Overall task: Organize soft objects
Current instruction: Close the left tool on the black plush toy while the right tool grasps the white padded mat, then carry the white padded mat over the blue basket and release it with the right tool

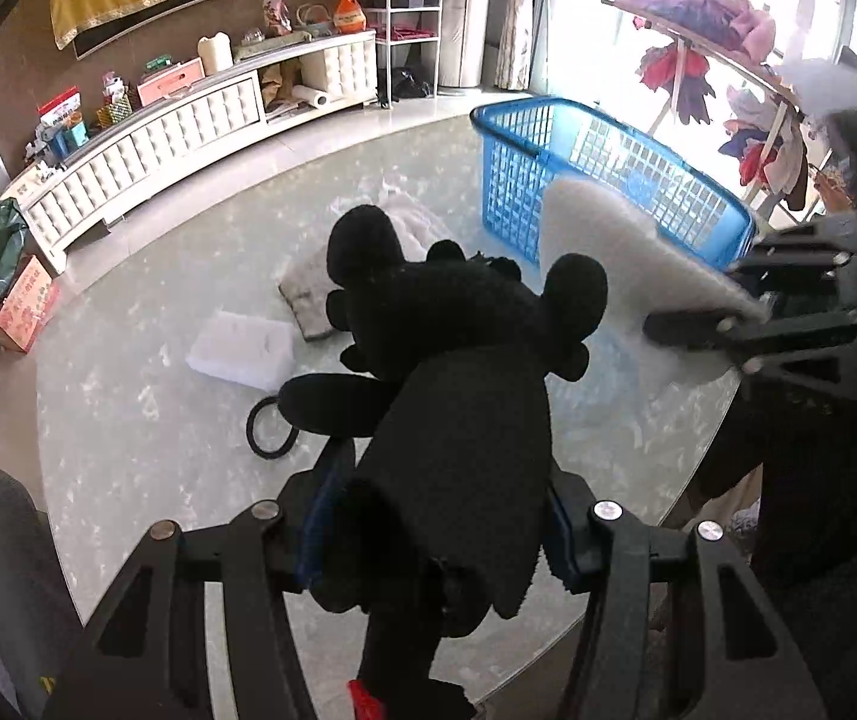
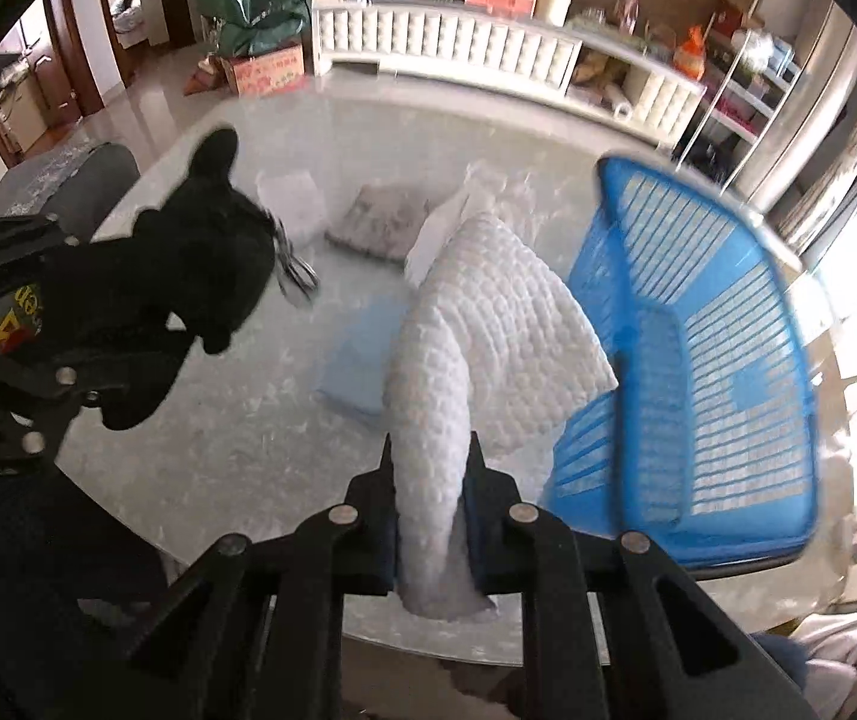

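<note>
Left gripper: jaws part-spread, pads pressed on a black plush toy. Toy is fuzzy, matte, with rounded ears and stubby limbs; it hangs clear above the table.

Right gripper: jaws nearly together, pinching a white quilted cloth. Cloth is soft, with a bubbled waffle texture, bunched into a thick roll at the pads and fanning out wider beyond them, lifted off the table.

Basket: blue plastic, slatted walls, rectangular, standing on the table just beside the cloth.

On the table beyond the cloth, on the side away from the basket: grey flat cushion, white foam-like block, pale blue folded piece, black ring. Table is round, glossy, marbled pale grey.
</note>
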Available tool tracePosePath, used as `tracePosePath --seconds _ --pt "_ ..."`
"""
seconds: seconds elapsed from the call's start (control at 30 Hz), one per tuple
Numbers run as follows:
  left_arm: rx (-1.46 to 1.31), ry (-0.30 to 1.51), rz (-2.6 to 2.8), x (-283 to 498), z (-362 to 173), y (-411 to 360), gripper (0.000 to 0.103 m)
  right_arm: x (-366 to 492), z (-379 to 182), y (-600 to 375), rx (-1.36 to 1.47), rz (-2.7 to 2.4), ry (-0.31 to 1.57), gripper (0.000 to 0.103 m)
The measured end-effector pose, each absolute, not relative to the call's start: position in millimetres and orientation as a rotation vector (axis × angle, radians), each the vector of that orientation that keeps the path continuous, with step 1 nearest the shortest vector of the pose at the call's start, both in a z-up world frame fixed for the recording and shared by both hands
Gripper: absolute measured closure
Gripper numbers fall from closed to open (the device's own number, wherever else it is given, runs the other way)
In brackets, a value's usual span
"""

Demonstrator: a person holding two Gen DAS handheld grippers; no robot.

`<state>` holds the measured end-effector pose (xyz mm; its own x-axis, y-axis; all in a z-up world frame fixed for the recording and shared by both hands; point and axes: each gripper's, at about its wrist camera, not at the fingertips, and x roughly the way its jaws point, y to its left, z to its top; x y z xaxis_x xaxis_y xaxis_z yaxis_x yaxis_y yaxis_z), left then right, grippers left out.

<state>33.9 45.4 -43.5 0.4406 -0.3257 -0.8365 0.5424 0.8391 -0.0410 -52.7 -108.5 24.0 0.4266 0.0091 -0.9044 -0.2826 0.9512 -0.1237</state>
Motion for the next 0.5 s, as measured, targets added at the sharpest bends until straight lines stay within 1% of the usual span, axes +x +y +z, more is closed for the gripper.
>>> tracePosePath --seconds 0.2,0.33,0.4,0.5 --pt "0.244 0.943 -0.560 39 -30 26 0.049 -62 77 -126 -0.307 0.169 1.033 0.088" --pt "0.244 0.939 -0.575 48 -31 16 0.049 -54 94 -149 -0.338 0.114 0.995 0.088" --pt "0.249 0.948 -0.581 52 -34 12 0.049 -47 92 -164 -0.360 0.077 0.995 0.088" --pt "0.261 0.964 -0.582 55 -38 7 0.049 -30 71 -186 -0.403 0.035 1.018 0.088"
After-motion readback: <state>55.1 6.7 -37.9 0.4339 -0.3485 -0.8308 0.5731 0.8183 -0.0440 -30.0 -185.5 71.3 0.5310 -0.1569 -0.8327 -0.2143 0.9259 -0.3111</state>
